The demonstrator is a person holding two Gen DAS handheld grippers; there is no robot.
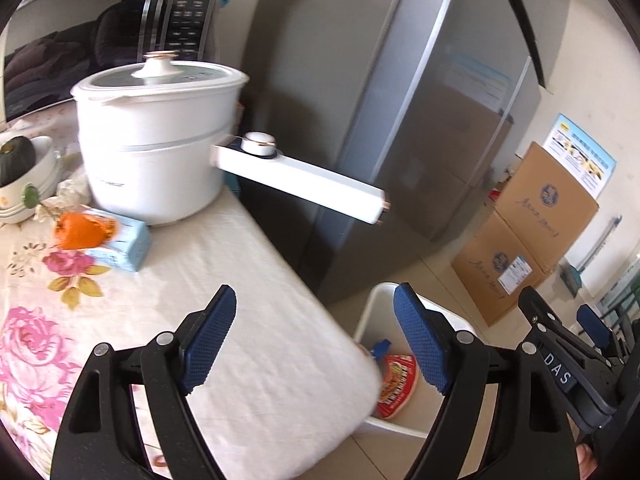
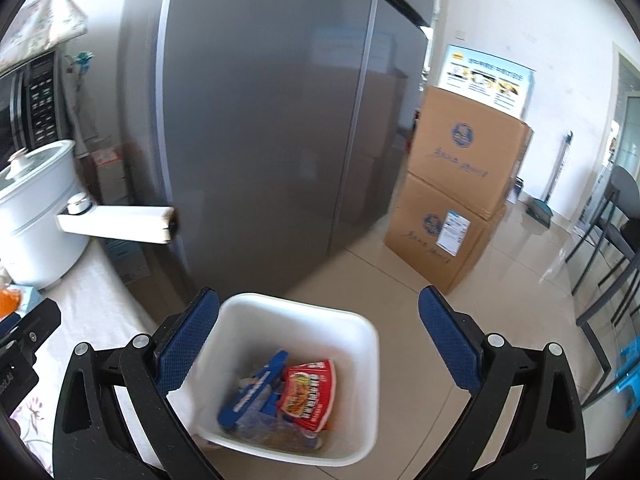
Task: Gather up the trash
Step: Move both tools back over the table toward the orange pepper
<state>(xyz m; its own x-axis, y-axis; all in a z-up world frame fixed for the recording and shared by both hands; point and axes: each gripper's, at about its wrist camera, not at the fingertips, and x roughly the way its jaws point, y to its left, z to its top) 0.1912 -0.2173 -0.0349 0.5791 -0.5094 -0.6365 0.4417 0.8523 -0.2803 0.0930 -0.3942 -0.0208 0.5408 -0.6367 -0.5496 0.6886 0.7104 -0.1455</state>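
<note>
We hold both grippers spread wide with nothing between their pads: the left gripper (image 1: 314,338) hangs over the table's near right corner, and the right gripper (image 2: 320,338) hovers above the white trash bin (image 2: 362,330) on the floor beside that corner. The bin already holds a red snack packet (image 2: 310,394) and a blue wrapper (image 2: 256,390).

The trash left to collect, as we judge it, lies on the flowered tablecloth (image 1: 248,320) towards its far left side: a crumpled orange wrapper (image 1: 78,232) resting against a pale blue carton (image 1: 122,242), both just in front of the white electric pot (image 1: 156,136) (whose long handle juts out past the table's right edge). They sit well apart from the left gripper, ahead and to its left.

The wrapper looks light, soft and crinkly, so we would pinch it across its bunched middle. The carton appears light but stiffer, likely to dent under pressure; its narrow sides give the better hold. The bowls (image 1: 24,184) at the far left edge stand near, so the reach wants care.
</note>
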